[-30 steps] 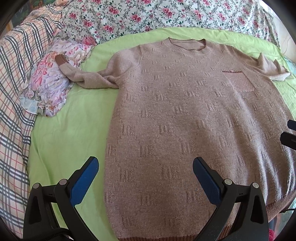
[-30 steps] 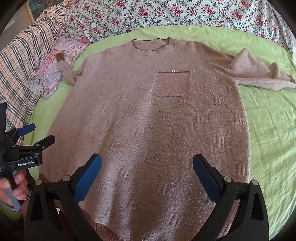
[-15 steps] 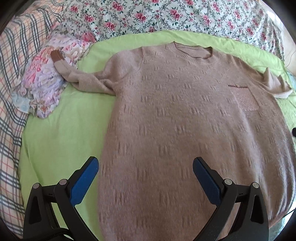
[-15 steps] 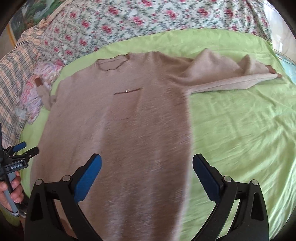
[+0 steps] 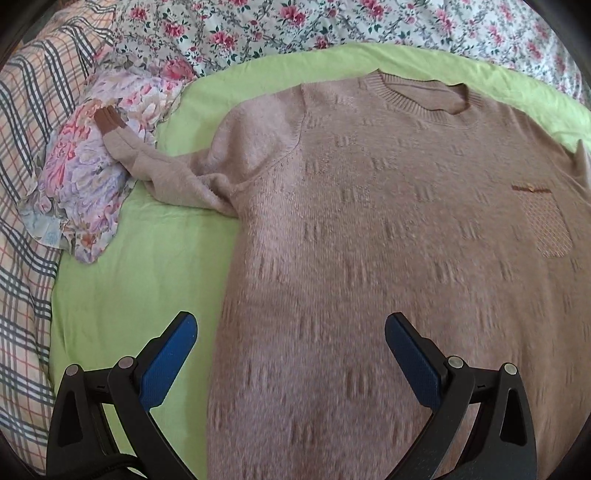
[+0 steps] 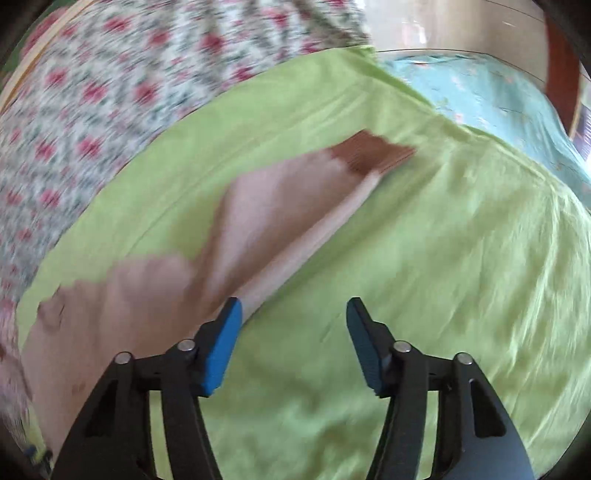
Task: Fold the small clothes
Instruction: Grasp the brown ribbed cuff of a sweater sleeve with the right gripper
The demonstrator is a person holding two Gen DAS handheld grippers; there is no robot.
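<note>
A beige knitted sweater [image 5: 369, 240] lies face up and unfolded on the green sheet [image 5: 122, 280] of a bed, its collar toward the floral bedding [image 5: 332, 26]. At far left, a plaid blanket [image 5: 26, 184] borders the sheet; beside it a crumpled floral cloth [image 5: 85, 177] carries the brown cuff of the sweater's left-hand sleeve [image 5: 162, 173]. The left tongs [image 5: 291, 354] stand wide and empty above the sweater's lower body, and compared with the earlier views they have shifted slightly toward the garment's left edge. The right tongs [image 6: 293, 341] have swung well away from the body to the other sleeve [image 6: 291, 210], which lies diagonally on the sheet with its brown cuff [image 6: 369, 153] far from the camera; their jaws have just been closing to a middling gap, with only sheet between them and the left pad just beside the sleeve's near end. This probably prepares a sleeve fold, no fold being made yet. The right view is heavily motion-blurred; the sweater's hem is cut off by the frame, and the pale blue cloth [image 6: 498, 96] beyond cannot be identified.
</note>
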